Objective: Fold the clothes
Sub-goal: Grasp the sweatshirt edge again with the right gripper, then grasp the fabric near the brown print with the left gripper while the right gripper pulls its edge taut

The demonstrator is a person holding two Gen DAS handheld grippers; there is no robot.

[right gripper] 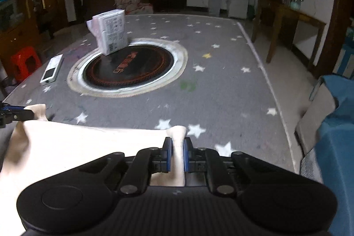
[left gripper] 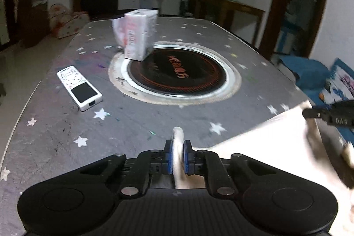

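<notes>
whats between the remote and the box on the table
Only bare star-printed tabletop between the remote and the box, plus the rim of the round plate; the left wrist view shows it best.

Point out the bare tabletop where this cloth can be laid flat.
Bare: the near strip between the cloth and the round hob, and the right side out to the table edge. Crowded: left, by the remote and box.
</notes>
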